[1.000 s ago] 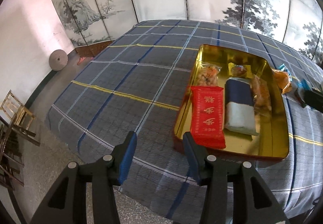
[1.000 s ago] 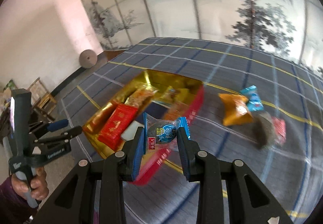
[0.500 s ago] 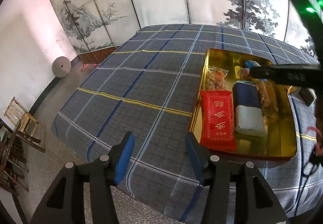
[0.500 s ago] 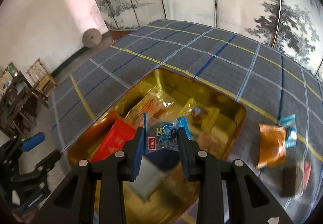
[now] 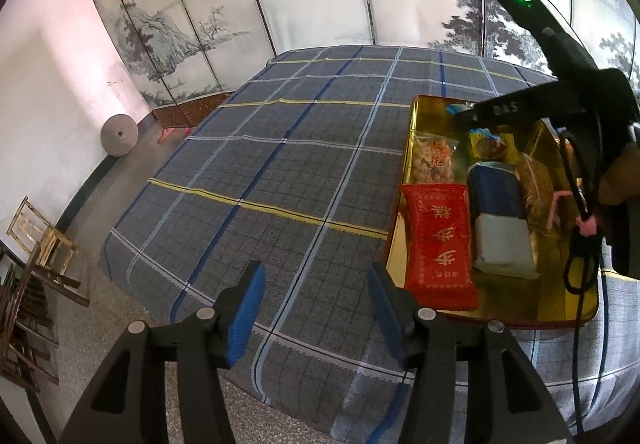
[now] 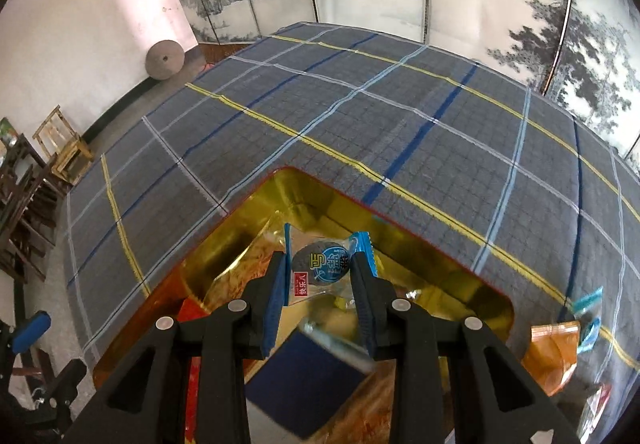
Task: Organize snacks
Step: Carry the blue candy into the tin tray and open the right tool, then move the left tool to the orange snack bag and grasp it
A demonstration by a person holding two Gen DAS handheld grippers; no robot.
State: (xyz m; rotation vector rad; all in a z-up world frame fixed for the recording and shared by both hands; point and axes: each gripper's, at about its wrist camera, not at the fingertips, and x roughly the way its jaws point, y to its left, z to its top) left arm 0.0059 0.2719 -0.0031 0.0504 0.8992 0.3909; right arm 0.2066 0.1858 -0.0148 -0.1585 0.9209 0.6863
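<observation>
the right gripper (image 6: 319, 286) was clamped on a small clear-and-blue snack packet (image 6: 322, 264), the blue pads pressing its two sides, and it hung over the far part of the gold tin (image 6: 496, 308) with the packet lifted above the snacks inside. directly beneath its fingers lay a dark blue packet (image 6: 308, 376), with a red packet (image 6: 192, 324) to its left and a yellowish crinkled bag (image 6: 244, 268) just beyond that. off to its right, outside the tin on the plaid cloth (image 6: 360, 116), sat an orange packet (image 6: 550, 354) with a small blue wrapper (image 6: 588, 314) touching its far edge. the left gripper (image 5: 316, 308) had just been opening its jaws, and they stood apart with nothing between them, hovering over the near edge of the cloth to the left of the tin. ahead and to its right the tin held the red packet nearest, the dark blue packet beside it, and a clear bag of pale snacks (image 5: 434, 162) farther back. the right gripper's black body reached in over the tin's far end from the right.
</observation>
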